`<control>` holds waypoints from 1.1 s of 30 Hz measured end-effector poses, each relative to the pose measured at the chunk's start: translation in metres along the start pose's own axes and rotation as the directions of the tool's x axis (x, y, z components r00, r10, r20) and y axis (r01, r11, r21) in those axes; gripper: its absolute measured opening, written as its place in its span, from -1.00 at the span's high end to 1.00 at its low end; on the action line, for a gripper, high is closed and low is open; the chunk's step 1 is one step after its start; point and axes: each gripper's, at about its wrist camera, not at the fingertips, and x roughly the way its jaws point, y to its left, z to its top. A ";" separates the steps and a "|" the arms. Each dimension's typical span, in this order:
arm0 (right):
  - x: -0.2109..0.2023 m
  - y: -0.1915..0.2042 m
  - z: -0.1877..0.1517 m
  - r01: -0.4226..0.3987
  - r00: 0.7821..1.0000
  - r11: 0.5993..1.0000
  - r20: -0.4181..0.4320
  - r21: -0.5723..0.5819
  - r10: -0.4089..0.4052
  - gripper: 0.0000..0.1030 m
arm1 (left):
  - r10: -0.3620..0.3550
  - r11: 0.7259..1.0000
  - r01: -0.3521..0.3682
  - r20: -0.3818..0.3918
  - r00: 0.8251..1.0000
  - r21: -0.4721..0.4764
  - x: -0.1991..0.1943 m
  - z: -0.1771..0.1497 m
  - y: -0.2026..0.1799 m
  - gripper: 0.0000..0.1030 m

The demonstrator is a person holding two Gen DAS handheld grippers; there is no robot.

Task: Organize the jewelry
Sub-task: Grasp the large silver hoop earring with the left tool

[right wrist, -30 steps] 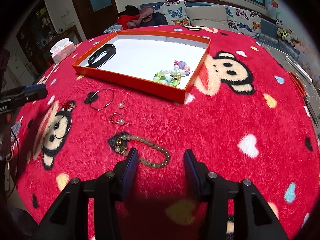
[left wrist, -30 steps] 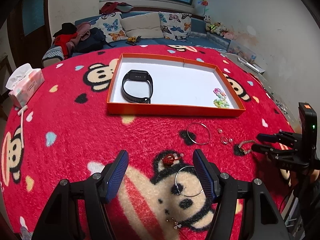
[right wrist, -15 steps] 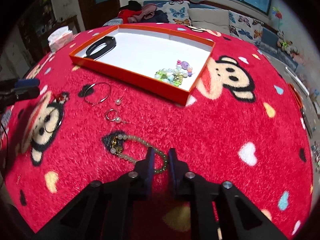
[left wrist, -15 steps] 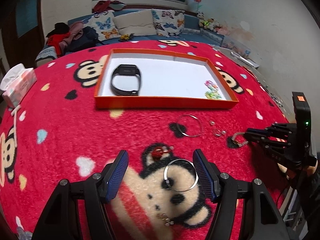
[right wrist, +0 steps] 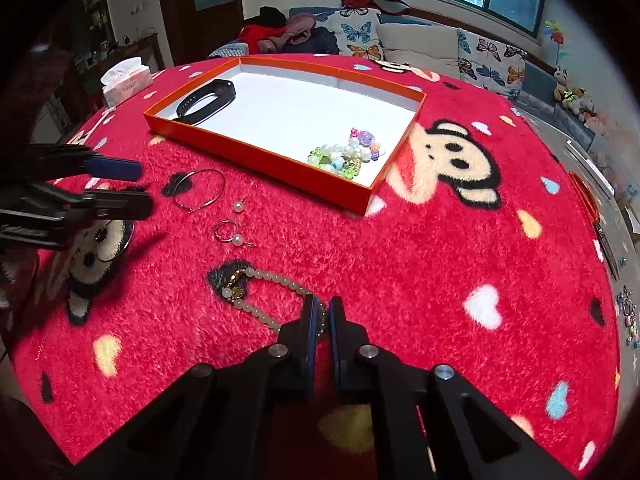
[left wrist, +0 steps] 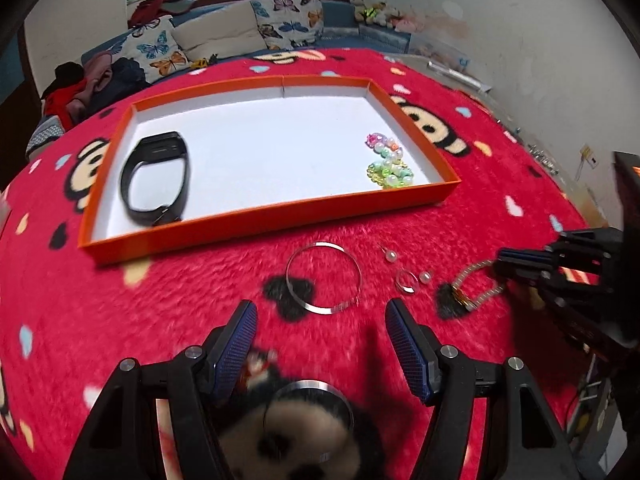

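Observation:
An orange tray (left wrist: pixel 280 214) (right wrist: pixel 256 151) with a white floor holds a black wristband (left wrist: pixel 157 178) (right wrist: pixel 206 101) and coloured bead bracelets (left wrist: pixel 387 162) (right wrist: pixel 348 154). On the red cloth lie a thin silver bangle (left wrist: pixel 324 278) (right wrist: pixel 199 190), pearl earrings (left wrist: pixel 408 278) (right wrist: pixel 234 232) and a pale bead bracelet (right wrist: pixel 264 300) (left wrist: pixel 474 286). My right gripper (right wrist: pixel 322 314) is shut on the bead bracelet's near end. My left gripper (left wrist: pixel 320 332) is open over a second silver bangle (left wrist: pixel 308 390) and a red charm (left wrist: pixel 258 364).
The table is covered by a red fleece cloth with monkey faces (right wrist: pixel 460 168). A tissue pack (right wrist: pixel 126 84) sits at its far left edge. A sofa with butterfly cushions (left wrist: pixel 224 36) stands behind. The table edge drops off on the right (left wrist: pixel 560 168).
My right gripper closed from open onto the bead bracelet. My left gripper moved forward toward the tray, so the second bangle and red charm now lie under its fingers.

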 end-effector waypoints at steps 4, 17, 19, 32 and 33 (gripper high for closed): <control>0.003 -0.002 -0.002 -0.006 1.000 1.000 -0.005 0.004 0.007 0.85 | 0.022 1.000 -0.022 -0.021 1.000 0.005 0.019 0.013 0.001 -0.38; 0.001 -0.006 0.000 -0.014 1.000 1.000 0.014 0.011 0.014 0.85 | 0.087 0.990 -0.086 -0.003 0.996 0.111 0.039 0.018 -0.017 -0.35; -0.001 -0.006 0.001 -0.014 1.000 1.000 0.020 0.010 0.014 0.85 | 0.099 0.987 -0.099 0.008 0.995 0.128 0.040 0.016 -0.019 -0.30; -0.017 -0.002 0.011 -0.017 0.997 1.000 0.072 0.002 0.017 0.85 | 0.079 0.992 -0.082 0.029 0.996 0.097 0.029 0.012 -0.014 -0.02; -0.018 -0.002 0.012 -0.016 0.997 1.000 0.076 0.000 0.016 0.85 | 0.073 0.993 -0.076 0.030 0.997 0.090 0.027 0.013 -0.014 -0.02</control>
